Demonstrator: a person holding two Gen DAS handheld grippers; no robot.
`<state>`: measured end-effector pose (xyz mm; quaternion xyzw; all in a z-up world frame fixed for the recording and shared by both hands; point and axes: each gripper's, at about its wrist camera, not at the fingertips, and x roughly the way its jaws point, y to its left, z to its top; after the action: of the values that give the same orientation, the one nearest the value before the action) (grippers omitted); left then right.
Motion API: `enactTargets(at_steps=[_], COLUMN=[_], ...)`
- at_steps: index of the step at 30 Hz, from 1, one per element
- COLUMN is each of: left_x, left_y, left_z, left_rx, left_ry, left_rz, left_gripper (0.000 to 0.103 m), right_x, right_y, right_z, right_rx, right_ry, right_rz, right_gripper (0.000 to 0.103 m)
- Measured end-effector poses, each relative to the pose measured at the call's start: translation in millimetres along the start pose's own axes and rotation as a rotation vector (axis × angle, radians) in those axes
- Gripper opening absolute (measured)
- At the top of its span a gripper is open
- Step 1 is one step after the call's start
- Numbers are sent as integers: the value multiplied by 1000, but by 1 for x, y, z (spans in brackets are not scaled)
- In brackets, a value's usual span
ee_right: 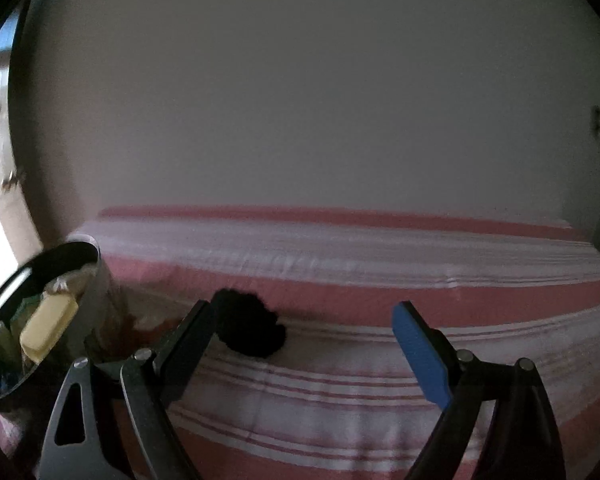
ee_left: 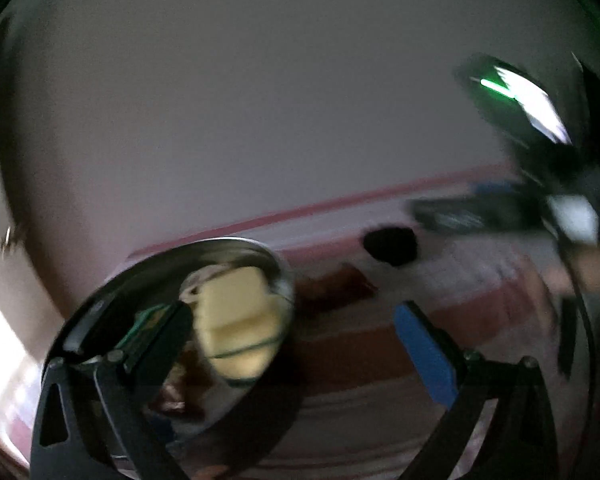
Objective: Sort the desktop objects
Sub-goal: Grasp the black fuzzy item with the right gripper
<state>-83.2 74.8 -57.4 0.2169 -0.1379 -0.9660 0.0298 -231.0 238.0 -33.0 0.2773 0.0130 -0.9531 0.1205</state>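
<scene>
A pale wall (ee_right: 300, 92) fills the upper part of both views, and below it lies a table (ee_right: 380, 380) covered with a cloth of pink and white stripes. At its left end stands a shiny metal bowl (ee_right: 4, 384) (its inside is dark and mirror-like), and a pale yellow block (ee_right: 48, 326) rests in it among some smaller things which are too blurred to name. The left tongs (ee_left: 300, 344) are spread wide, one finger inside the bowl's rim against the yellow block (ee_left: 236, 320) and the blue-padded one outside it; the blurred picture does not show if the rim is pinched. The right tongs (ee_right: 304, 340) are also spread wide and hold nothing. A small black lump (ee_right: 252, 330) lies on the cloth just beside their left finger.
</scene>
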Motion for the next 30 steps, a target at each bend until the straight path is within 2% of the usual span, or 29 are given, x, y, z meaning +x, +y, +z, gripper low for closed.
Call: enactTargets(at_steps=[4, 6, 8, 10, 14, 15, 16, 18, 19, 24, 28, 30], left_x=[-8, -10, -11, -11, -2, 1, 5, 16, 21, 52, 76, 94], left_y=[-34, -42, -48, -51, -56, -57, -57, -56, -55, -47, -47, -49], left_z=[0, 2, 6, 9, 21, 23, 25, 33, 37, 65, 78, 86], left_rx=[209, 271, 346, 417, 537, 558, 579, 607, 608, 631, 711, 742], left_ry=[-34, -35, -19, -3, 76, 94, 112, 173, 198, 313, 380, 438], left_rz=[-31, -48, -79, -99, -191, -212, -233, -285, -300, -335, -360, -383], left_gripper=[102, 102, 102, 102, 102, 102, 102, 102, 102, 100, 99, 99], right_x=[33, 46, 57, 65, 77, 80, 78, 76, 76, 71, 57, 50], right_y=[9, 11, 11, 13, 20, 22, 21, 14, 9, -12, -41, -55], right_z=[4, 7, 10, 12, 8, 7, 7, 6, 7, 12, 22, 26], right_rx=[-72, -90, -104, -111, -120, -131, -130, -98, -81, -62, -1, 29], right_ry=[127, 160, 191, 227, 309, 322, 312, 319, 318, 289, 230, 204], right_rz=[80, 98, 117, 182, 257, 258, 268, 303, 307, 214, 146, 122], right_gripper=[92, 91, 82, 69, 66, 63, 51, 51, 50, 50, 50, 50])
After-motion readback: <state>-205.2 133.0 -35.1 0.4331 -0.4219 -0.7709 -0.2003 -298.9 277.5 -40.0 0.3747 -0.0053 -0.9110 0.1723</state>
